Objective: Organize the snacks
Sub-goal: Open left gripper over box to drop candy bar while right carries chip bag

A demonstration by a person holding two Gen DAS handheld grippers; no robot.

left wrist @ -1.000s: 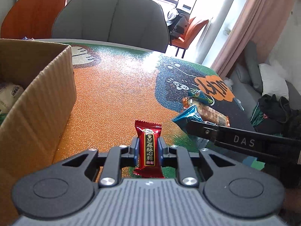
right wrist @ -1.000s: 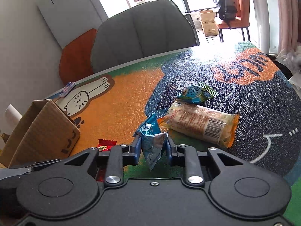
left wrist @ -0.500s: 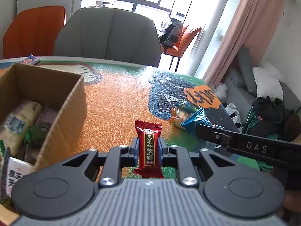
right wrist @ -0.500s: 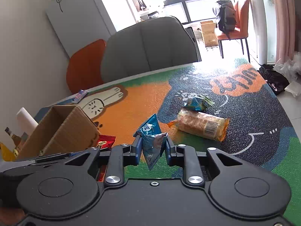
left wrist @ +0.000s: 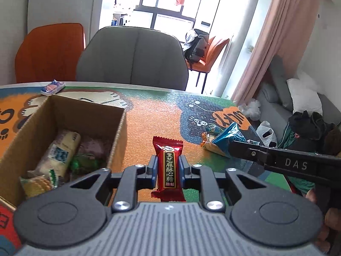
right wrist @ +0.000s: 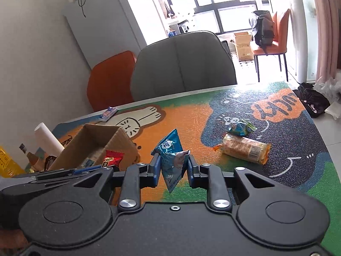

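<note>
Left claw (left wrist: 168, 167): clamped on red candy (left wrist: 168, 166), wrapper upright btw the fingers, held above the table just right of the box.
Right claw (right wrist: 173, 166): clamped on blue packet (right wrist: 172, 153), crumpled, pointed end up; held off the table.
Box (left wrist: 119, 136): cardboard, open top, on orange part of table mat, left of left claw. Inside: pale yellow pack (left wrist: 60, 151), green-wrapped bits, a purplish pack; more hidden by the near wall.
Box, right-cam view (right wrist: 119, 140): sits left of centre, w/ red candy (right wrist: 113, 159) at its near right corner.
Table (right wrist: 191, 115): cartoon mat, orange/dark blue/green.
Left on table: long orange-ended cracker pack (right wrist: 245, 151) lying flat on dark blue area; small blue-green packet (right wrist: 242, 127) just behind it, touching or nearly, can't tell.
Far edge: small blue-pink packet (left wrist: 52, 87) near table rim, well apart from the rest.
Chairs: grey chair (left wrist: 132, 57) behind table, orange chair (left wrist: 49, 51) to its left.
Left of box in right cam: white roll (right wrist: 48, 138), bottle (right wrist: 32, 157), yellow item at frame edge, unclear.
</note>
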